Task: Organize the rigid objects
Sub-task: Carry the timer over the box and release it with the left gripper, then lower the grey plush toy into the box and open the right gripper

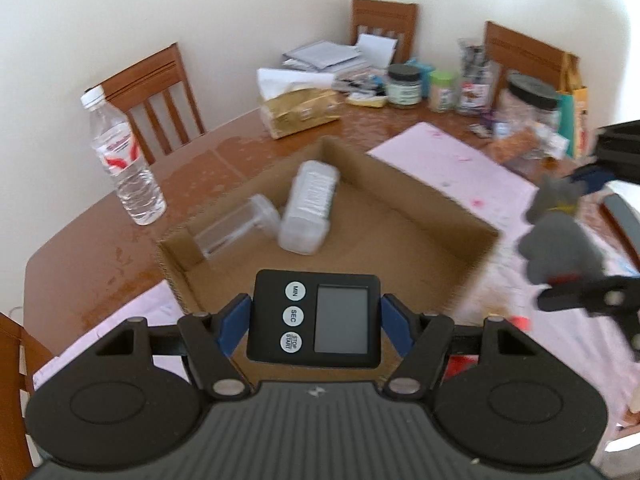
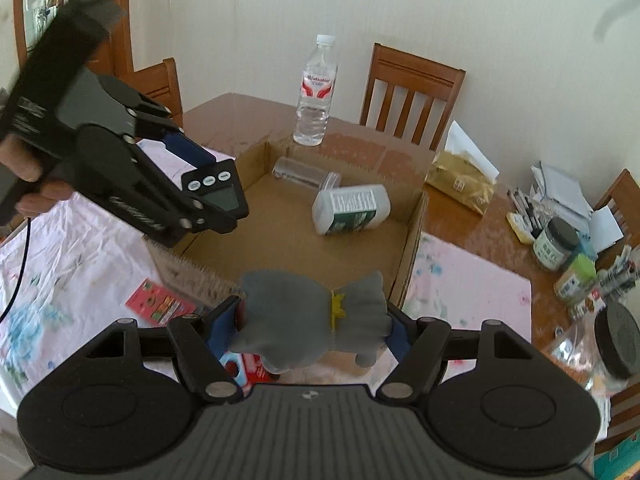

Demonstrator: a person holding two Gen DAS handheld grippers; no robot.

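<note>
My left gripper [image 1: 314,318] is shut on a black digital timer [image 1: 314,318] and holds it over the near edge of an open cardboard box [image 1: 400,200]. The timer also shows in the right wrist view [image 2: 218,196], above the box's left wall. Inside the box lie a white pill bottle [image 1: 308,212] and a clear plastic jar [image 1: 236,228], both on their sides. My right gripper [image 2: 312,320] is shut on a grey plush toy [image 2: 316,316] with a yellow collar, just before the box's [image 2: 412,240] near edge. The toy shows at the right of the left wrist view [image 1: 560,240].
A water bottle [image 1: 124,160] stands on the wooden table beyond the box. A gold tissue box [image 1: 300,112], jars [image 1: 404,84], papers and chairs crowd the far side. Pink paper mats [image 2: 468,280] lie around the box. A red packet [image 2: 160,302] lies near my right gripper.
</note>
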